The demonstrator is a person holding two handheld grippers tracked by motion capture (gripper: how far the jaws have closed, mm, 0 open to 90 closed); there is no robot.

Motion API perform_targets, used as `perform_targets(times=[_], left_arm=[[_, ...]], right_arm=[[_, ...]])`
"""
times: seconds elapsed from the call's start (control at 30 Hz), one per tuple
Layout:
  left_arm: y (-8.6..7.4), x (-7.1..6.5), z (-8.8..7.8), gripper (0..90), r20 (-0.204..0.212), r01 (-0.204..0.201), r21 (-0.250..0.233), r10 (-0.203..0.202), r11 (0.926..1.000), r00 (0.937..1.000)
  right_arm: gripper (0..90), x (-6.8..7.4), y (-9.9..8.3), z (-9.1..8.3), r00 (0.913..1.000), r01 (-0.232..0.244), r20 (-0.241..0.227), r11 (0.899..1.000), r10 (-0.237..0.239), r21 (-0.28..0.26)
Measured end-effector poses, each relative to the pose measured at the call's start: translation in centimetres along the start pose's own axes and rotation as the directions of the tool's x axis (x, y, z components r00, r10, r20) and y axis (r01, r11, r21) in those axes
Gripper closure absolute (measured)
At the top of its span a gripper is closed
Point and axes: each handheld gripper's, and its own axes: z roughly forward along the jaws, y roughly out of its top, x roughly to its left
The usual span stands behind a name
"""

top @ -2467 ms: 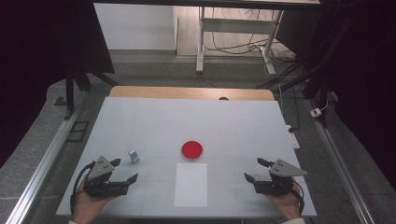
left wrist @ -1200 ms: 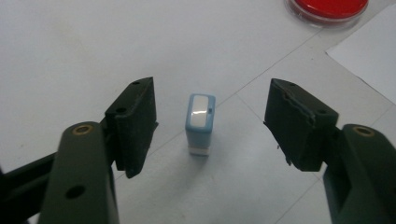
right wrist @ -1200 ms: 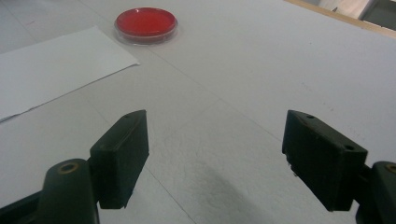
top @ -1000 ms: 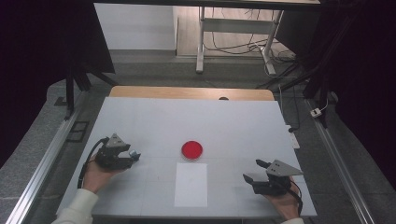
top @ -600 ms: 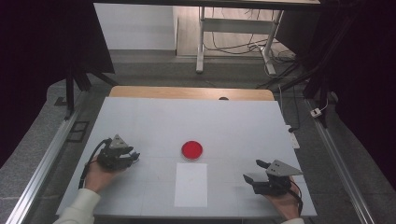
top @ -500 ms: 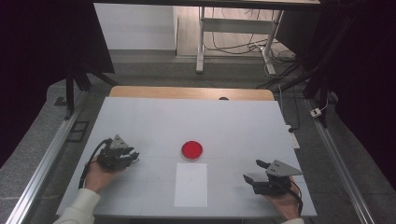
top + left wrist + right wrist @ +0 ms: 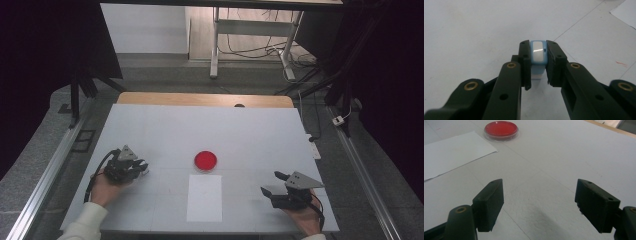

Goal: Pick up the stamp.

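Near right: right hand-held gripper spread wide, unmoved on white table | near centre: paper sheet | left: left hand-held gripper advanced from near edge, now clamped on small blue-white block | farther centre: red dish in place.

Count: 1 red dish, 1 white paper sheet, 1 small blue-white block (between the left jaws). 2 grippers: left gripper, right gripper.
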Motion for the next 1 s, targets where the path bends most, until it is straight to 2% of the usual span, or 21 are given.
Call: perform_targets(times=[0.27, 0.47, 0.7, 1.0], left_arm=[[0.0, 0.0, -0.5, 76.0, -0.016, 0.008, -0.021, -0.008, 0.9997, 0.9998], [-0.1, 0.0, -0.9, 76.0, -0.01, 0.018, -0.038, -0.018, 0.9991, 0.9998], [-0.2, -0.2, -1.6, 76.0, 0.0, 0.024, -0.066, -0.025, 0.9975, 0.9997], [-0.1, -0.4, -2.3, 75.9, 0.035, 0.06, -0.118, -0.057, 0.9912, 0.9978]], right_arm=[[23.0, 0.0, 0.0, 0.0, 1.0, 0.003, 0.002, 1.0, -0.003, -0.002], [23.0, 0.1, 0.0, -0.1, 1.0, -0.001, 0.004, 1.0, 0.001, -0.007], [23.2, 0.0, -0.1, -0.1, 0.9999, 0.001, 0.015, 1.0, -0.001, -0.01], [23.6, -0.1, -0.1, -0.1, 0.9998, 0.0, 0.018, 1.0, 0.0, -0.014]])
